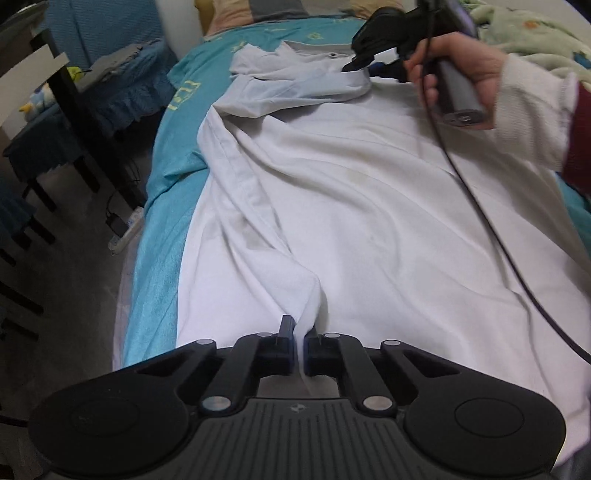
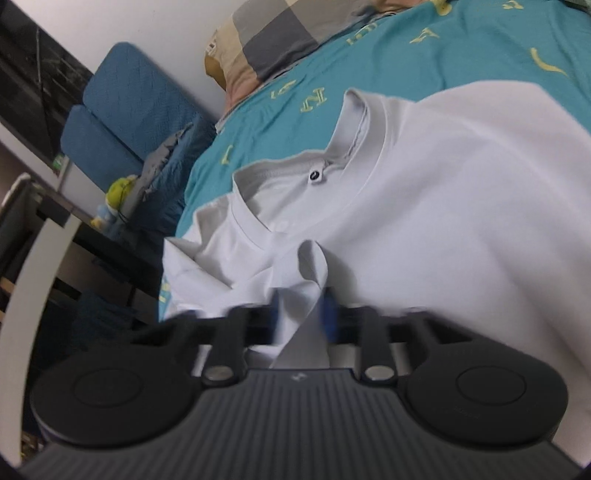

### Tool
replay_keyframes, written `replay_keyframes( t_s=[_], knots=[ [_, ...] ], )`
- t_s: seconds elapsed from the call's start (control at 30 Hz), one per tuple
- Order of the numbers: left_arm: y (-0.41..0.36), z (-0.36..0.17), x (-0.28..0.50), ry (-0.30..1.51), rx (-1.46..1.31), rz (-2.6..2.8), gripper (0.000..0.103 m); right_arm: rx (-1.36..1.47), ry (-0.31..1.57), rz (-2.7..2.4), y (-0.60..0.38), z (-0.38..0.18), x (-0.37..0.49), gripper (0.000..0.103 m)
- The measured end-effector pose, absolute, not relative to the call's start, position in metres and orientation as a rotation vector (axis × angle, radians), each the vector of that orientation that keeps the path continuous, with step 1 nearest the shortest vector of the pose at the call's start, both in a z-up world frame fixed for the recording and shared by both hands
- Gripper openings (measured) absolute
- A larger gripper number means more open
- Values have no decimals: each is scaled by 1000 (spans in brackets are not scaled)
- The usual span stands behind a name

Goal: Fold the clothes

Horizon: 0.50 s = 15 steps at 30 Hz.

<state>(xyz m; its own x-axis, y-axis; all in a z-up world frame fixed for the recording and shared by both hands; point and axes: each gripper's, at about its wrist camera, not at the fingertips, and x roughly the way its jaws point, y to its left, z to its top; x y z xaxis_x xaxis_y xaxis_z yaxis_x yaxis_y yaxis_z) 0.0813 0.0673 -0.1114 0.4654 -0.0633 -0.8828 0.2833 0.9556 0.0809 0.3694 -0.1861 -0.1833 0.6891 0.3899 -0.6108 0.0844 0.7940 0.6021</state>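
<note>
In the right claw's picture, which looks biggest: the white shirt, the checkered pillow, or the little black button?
1. white shirt, fills most of the view, though it lies nearest the camera.
2. checkered pillow, farther away.
3. black button, tiny.

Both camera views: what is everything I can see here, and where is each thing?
T-shirt: one, white, spread along the bed, collar at the far end.
Bedsheet: one, teal with yellow print, under the shirt.
Pillow: one, grey and tan checked, at the head of the bed.
Chair: one, blue padded, beside the bed.
Power strip: one, white, on the floor.
Cable: one, black, trailing over the shirt.
Left tongs: shut on the shirt's near edge.
Right tongs: shut on cloth below the collar.
Right hand: holding the tongs' handle.
</note>
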Motion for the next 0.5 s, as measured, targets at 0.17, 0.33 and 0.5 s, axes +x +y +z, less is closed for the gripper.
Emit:
replay_keyframes(
  t_s=[0.17, 0.33, 0.5],
  knots=[
    [79, -69, 65, 1092, 190, -286, 3, 601, 775, 169, -192, -176, 363, 5],
    [69, -67, 42, 1162, 252, -348, 3, 660, 718, 123, -226, -163, 356, 5],
    [50, -93, 37, 1248, 329, -350, 5, 808, 740, 69, -264, -183, 347, 5]
  ],
)
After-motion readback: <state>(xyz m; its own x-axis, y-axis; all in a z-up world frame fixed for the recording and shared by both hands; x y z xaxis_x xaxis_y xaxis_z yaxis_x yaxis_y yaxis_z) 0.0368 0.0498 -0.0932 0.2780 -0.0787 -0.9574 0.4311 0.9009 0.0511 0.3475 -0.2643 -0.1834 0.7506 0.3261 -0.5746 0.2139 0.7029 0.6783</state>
